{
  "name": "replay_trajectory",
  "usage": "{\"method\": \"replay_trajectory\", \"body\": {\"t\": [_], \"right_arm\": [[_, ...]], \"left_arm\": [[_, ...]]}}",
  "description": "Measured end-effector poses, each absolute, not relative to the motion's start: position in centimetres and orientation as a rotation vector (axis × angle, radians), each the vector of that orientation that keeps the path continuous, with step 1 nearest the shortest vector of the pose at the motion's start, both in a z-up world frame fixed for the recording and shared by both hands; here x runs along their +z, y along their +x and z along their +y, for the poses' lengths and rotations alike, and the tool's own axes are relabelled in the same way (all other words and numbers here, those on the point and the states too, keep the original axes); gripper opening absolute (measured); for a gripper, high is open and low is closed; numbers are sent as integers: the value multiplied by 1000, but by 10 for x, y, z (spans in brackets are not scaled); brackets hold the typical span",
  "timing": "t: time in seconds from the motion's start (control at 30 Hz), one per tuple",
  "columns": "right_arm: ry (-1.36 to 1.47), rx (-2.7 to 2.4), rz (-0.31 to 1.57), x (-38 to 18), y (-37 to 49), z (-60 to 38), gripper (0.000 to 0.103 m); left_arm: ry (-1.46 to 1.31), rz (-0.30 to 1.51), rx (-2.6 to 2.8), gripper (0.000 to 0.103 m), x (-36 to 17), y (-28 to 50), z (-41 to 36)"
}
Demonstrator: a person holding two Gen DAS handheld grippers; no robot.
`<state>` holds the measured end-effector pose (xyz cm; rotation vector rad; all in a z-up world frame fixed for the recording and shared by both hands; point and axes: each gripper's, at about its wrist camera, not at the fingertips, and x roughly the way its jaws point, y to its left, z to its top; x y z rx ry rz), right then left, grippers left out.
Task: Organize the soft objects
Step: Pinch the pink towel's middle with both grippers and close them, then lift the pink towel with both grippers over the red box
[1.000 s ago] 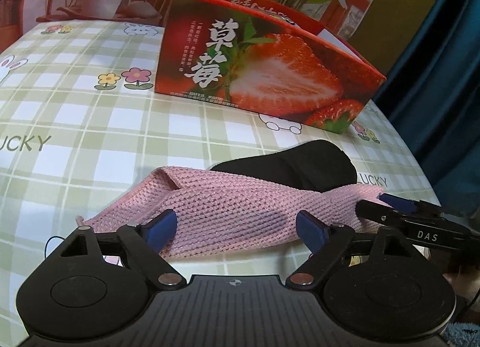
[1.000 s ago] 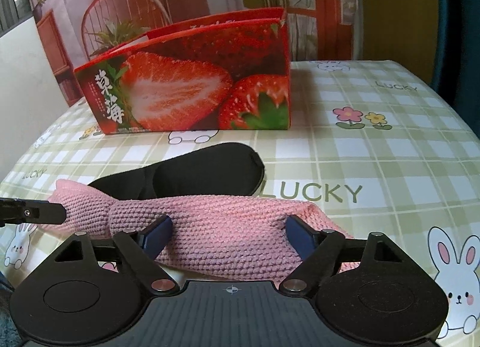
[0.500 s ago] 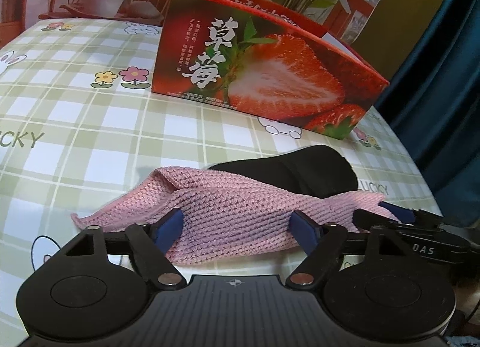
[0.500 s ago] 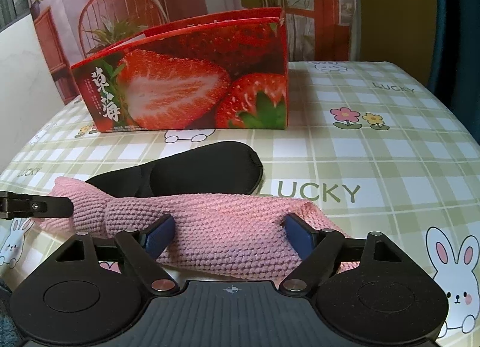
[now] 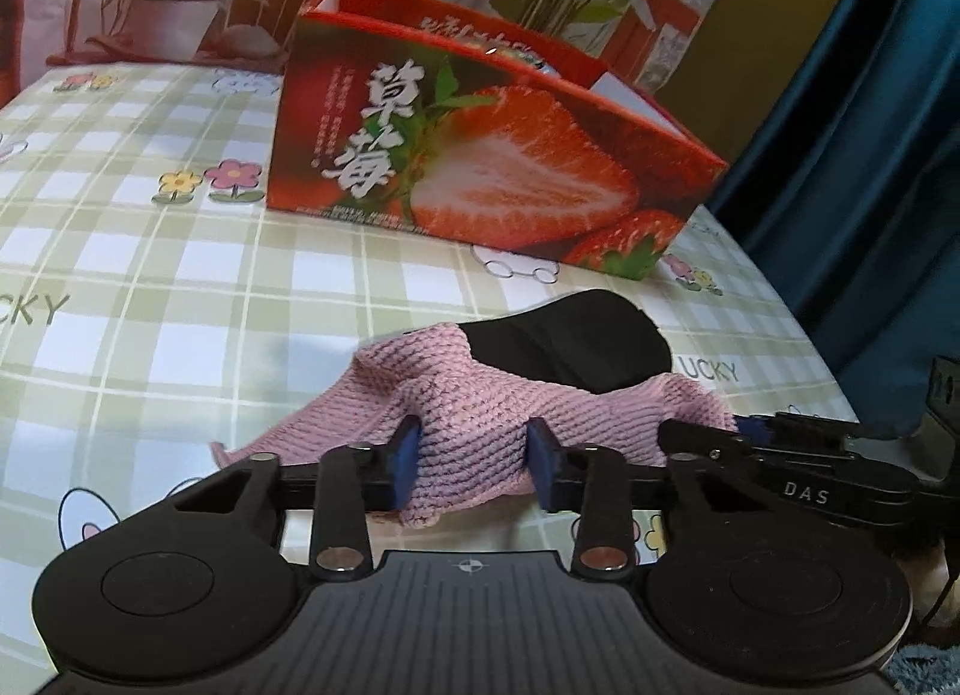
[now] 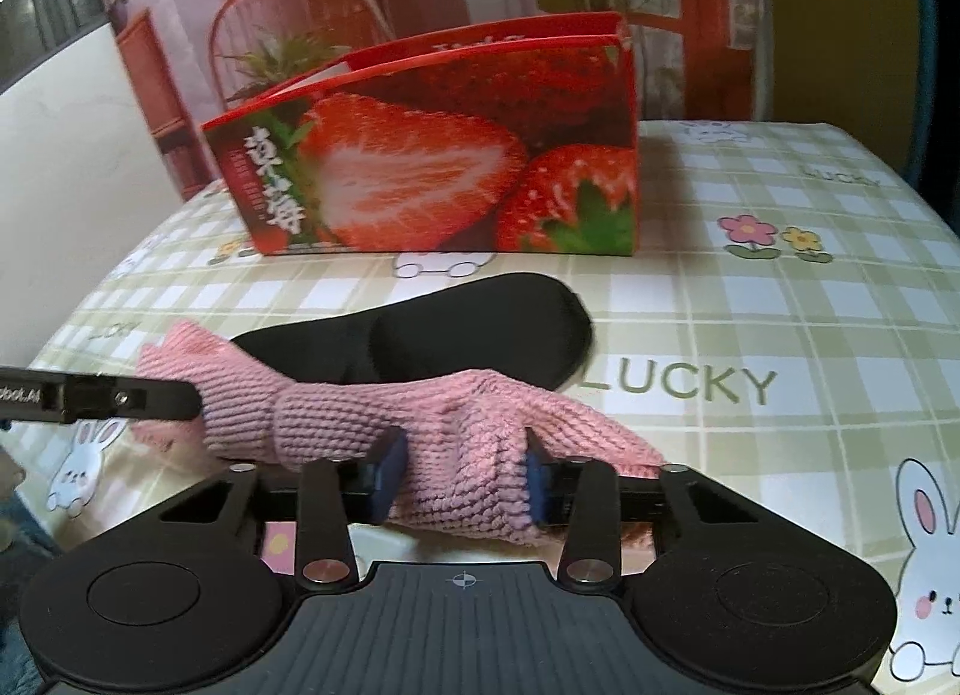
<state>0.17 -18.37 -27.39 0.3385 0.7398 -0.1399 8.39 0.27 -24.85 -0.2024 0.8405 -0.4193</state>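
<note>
A pink knitted cloth (image 5: 480, 413) lies near the table's front edge, bunched up between my grippers. My left gripper (image 5: 474, 464) is shut on its left part. My right gripper (image 6: 459, 479) is shut on its right part (image 6: 468, 455). A black sleep mask (image 5: 576, 344) lies just behind the cloth, partly covered by it; it also shows in the right wrist view (image 6: 456, 329). The right gripper's fingers (image 5: 780, 443) reach into the left wrist view from the right. The left gripper's fingers (image 6: 96, 398) reach into the right wrist view from the left.
An open red strawberry box (image 5: 480, 155) stands behind the mask, also in the right wrist view (image 6: 444, 167). The table wears a green checked cloth (image 5: 150, 287) with rabbits and flowers. A blue curtain (image 5: 870, 155) hangs to the right. Potted plants stand at the back.
Both grippers have closed from wide open onto the pink cloth, pinching and bunching it up. The cloth has gathered inward and lifted slightly.
</note>
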Motion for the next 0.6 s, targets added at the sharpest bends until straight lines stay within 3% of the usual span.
{"method": "replay_trajectory", "body": {"t": [0.13,0.6], "right_arm": [[320,-116,709,-268,-1,-179,16],[291,-95,546,-243,-15,-178,14]], "left_arm": [[-191,784,-437,29,-237,77,3],[-191,684,-420,29,-217,66,8]]}}
